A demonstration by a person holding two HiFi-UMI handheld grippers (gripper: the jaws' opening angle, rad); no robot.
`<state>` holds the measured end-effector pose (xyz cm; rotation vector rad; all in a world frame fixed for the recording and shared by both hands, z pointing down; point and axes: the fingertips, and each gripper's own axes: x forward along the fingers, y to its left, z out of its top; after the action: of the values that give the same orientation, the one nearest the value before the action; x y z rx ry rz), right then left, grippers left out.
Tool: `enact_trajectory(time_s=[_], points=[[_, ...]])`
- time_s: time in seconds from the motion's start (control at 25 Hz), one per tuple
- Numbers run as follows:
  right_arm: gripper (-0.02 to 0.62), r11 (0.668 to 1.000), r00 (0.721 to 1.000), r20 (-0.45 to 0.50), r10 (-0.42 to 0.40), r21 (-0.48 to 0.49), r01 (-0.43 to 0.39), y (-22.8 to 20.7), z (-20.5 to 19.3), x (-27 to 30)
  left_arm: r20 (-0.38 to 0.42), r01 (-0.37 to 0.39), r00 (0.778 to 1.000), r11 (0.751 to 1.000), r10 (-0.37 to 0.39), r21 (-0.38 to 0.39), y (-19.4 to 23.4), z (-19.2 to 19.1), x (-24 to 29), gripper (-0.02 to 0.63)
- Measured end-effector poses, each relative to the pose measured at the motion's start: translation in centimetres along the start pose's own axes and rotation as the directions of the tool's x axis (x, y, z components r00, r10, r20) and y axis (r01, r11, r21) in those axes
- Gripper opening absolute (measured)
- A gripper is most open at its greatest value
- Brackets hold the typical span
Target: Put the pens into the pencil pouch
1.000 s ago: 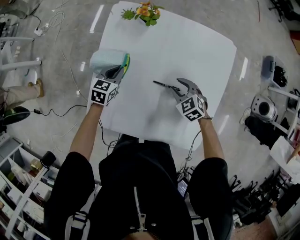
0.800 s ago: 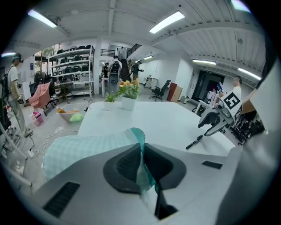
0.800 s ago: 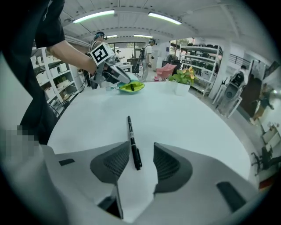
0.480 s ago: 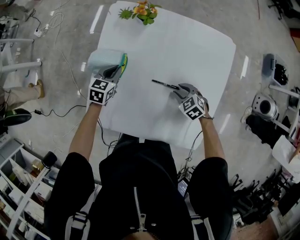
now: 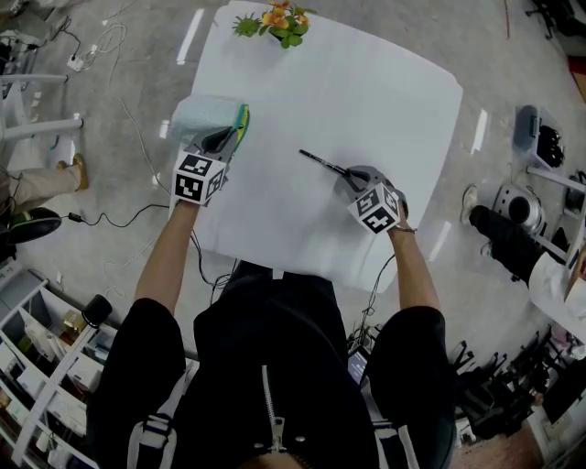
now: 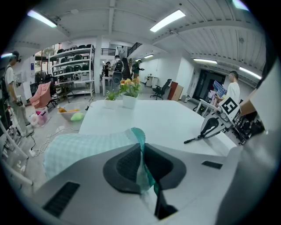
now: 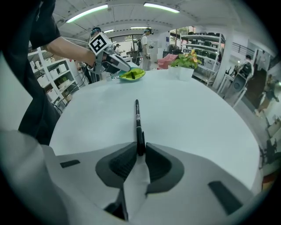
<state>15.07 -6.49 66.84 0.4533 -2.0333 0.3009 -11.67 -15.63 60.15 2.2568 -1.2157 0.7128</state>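
- Left gripper (image 6: 141, 160) is clamping its jaws tight on the pencil pouch (image 6: 88, 147) fabric, at the table's (image 5: 366, 82) left edge.
- Right gripper (image 7: 140, 151) has just been closing its jaws, and they're now pinching the black pen's (image 7: 138, 116) near end, around mid-table.
- So nothing's going in yet. The pen's grabbed but well apart from the pouch, so I'm guessing the carry and drop-in are what's left.

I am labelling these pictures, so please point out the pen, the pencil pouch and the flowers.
pen (image 7: 138, 125): right gripper view, middle of its barrel.
pencil pouch (image 5: 203, 115): head view, its pale cloth side.
flowers (image 5: 277, 17): head view, the orange blooms.
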Motion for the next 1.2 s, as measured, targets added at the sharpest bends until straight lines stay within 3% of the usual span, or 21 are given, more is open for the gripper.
enact_trajectory(time_s=[0.32, 0.64, 1.2], points=[[0.067, 0.999, 0.999, 0.031, -0.017, -0.029, 0.018, 0.5, 0.8, -0.4, 0.002, 0.0, 1.0, 1.0, 0.0, -0.001, 0.1, -0.1, -0.2, 0.044], [0.066, 0.999, 0.994, 0.102, -0.048, 0.003, 0.048, -0.6, 3.7, -1.9, 0.009, -0.004, 1.0, 1.0, 0.004, -0.005, 0.2, 0.1, -0.3, 0.044], [0.066, 0.998, 0.993, 0.118, -0.008, -0.056, 0.015, 0.0, 7.8, -0.9, 0.025, -0.01, 1.0, 1.0, 0.01, -0.027, 0.2, 0.4, -0.6, 0.044]])
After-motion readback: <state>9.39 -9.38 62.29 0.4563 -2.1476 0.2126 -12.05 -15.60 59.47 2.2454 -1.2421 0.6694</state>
